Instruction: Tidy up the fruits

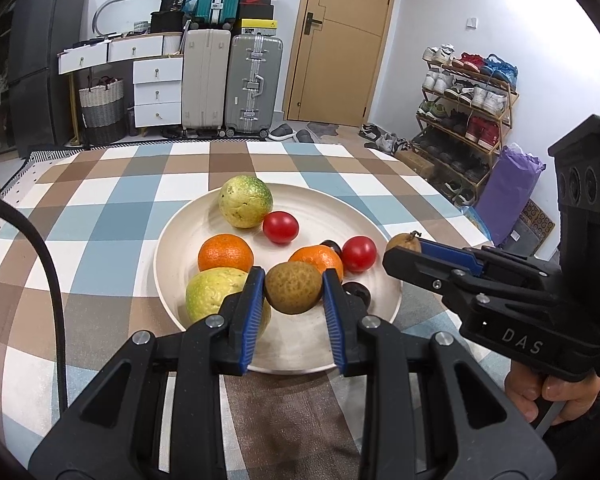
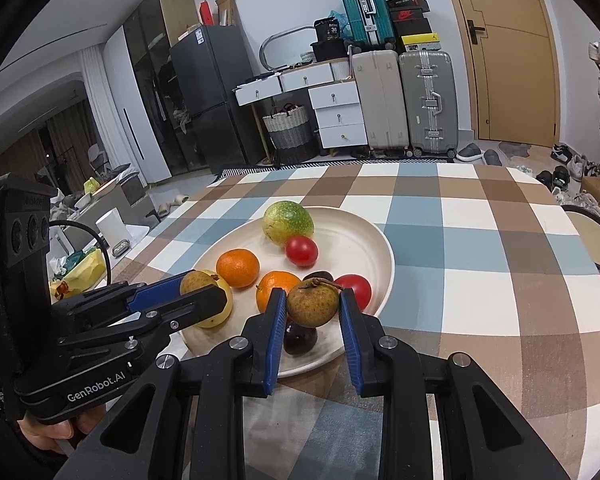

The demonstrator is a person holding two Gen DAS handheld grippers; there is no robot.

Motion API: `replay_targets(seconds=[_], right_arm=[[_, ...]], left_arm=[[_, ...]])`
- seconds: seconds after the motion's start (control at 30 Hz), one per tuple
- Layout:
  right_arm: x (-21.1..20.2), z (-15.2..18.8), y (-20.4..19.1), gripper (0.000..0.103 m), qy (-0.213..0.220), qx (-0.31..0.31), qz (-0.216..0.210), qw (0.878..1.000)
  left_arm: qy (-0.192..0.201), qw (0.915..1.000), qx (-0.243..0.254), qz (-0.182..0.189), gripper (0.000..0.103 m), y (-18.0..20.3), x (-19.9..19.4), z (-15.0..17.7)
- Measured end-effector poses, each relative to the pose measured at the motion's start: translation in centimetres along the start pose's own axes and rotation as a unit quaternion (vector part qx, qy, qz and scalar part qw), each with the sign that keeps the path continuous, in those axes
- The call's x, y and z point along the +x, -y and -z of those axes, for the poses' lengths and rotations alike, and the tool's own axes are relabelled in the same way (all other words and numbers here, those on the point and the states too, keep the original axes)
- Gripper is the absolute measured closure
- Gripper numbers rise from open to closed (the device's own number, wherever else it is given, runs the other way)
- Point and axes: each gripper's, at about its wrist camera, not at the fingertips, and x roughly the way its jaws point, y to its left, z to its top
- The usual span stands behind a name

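Your left gripper (image 1: 293, 286) is clamped on a small round brown-speckled fruit (image 1: 293, 287), its blue pads (image 1: 253, 304) pressing at 9 and 3 o'clock on the fruit's sides. Your right gripper (image 2: 313, 306) likewise grips a second small brown fruit with a dry stem (image 2: 313, 305), pads either side and the stem stub pointing to 1 o'clock. Both fruits hang just above the near rim of the round cream plate (image 1: 300, 354), which sits on the blue, brown and white checked tablecloth (image 1: 100, 208).

By my reading, you are about to set these two down with the rest. To do it well, lower each fruit until it rests before easing the squeeze; they are round and will likely roll toward the plate's centre. Aim the left one at the bare patch around 6 o'clock of the plate, clear of the yellow-green guava (image 1: 210, 294) just beside your left pad. Keep the right one away from the dark plum (image 2: 300, 340) directly below it.

Both grippers reach in nearly level from the near side, angled slightly toward each other, tips close but apart. Further out lie two oranges (image 1: 225, 253), two red tomatoes (image 1: 281, 227) and a second guava (image 1: 245, 201) at 12 o'clock.
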Motion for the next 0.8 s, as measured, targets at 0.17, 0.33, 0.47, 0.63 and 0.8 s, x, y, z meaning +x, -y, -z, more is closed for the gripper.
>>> replay_targets(seconds=[0.17,0.33,0.47,0.63,0.8], right_arm=[[0.3,0.0,0.2,0.068,-0.006,0.003,0.005,1.000],[0.0,0.1,0.5,0.056,0.000,0.010,0.010,1.000],[-0.6,0.2,0.2,0.036,0.009,0.002,0.023,1.000],[-1.2,0.4,0.4,0.024,0.003,-0.003,0.033,0.999],[-2.8,0.5,0.9,0.003,0.026,0.012,0.033,0.999]], left_arm=[[0.002,1.0000,-0.002,-0.007,0.077,0.0,0.1,0.0],[0.003,0.9999,-0.001,-0.011,0.076,0.0,0.0,0.0],[0.008,0.9999,-0.003,-0.005,0.064,-0.2,-0.2,0.0],[0.020,0.9996,0.000,-0.020,0.032,-0.3,-1.3,0.3],[0.024,0.9992,-0.013,-0.028,0.018,-1.5,-2.8,0.9]])
